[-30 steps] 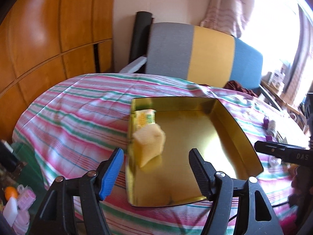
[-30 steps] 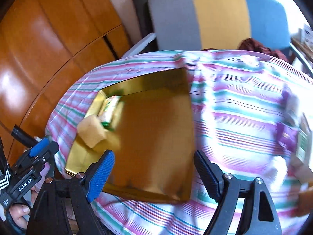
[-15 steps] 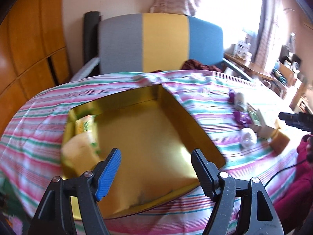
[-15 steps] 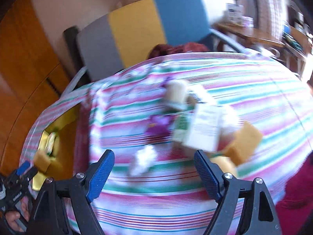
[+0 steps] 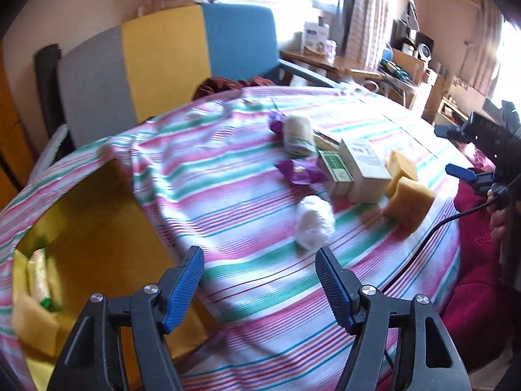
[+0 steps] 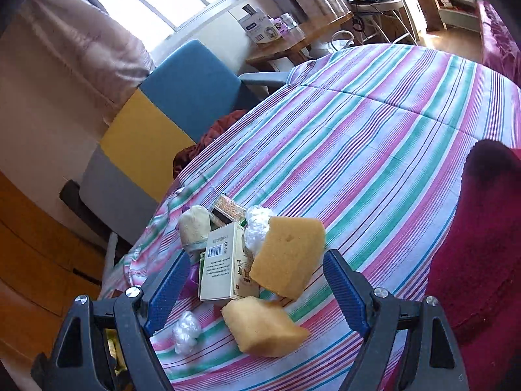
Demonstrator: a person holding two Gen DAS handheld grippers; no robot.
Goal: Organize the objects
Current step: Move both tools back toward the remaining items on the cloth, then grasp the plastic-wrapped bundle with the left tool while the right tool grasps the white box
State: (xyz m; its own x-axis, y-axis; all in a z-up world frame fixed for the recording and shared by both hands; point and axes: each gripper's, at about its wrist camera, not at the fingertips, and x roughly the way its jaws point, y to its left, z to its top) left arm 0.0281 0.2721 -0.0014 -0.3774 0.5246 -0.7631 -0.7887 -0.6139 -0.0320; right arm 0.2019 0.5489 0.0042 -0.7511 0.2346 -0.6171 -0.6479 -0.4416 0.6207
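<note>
The left gripper (image 5: 259,285), jaws closing, holds nothing above the striped cloth (image 5: 247,228). The right gripper (image 6: 257,288) gapes empty just short of two sponges (image 6: 288,257) piled beside a white box (image 6: 221,260). Left of the box, the gold tray (image 5: 107,228) is cut off, its contents blurred.

Bright daylight from window (image 6: 156,3), glare there; motion blur, fisheye bending at edges.

To your right, the striped pink-and-green cloth (image 6: 374,150) lies bare and open. Ahead, two yellow sponge blocks (image 6: 288,257), a white cardboard box (image 6: 223,260) and crumpled plastic wads (image 6: 257,224) crowd together, blocking passage.
</note>
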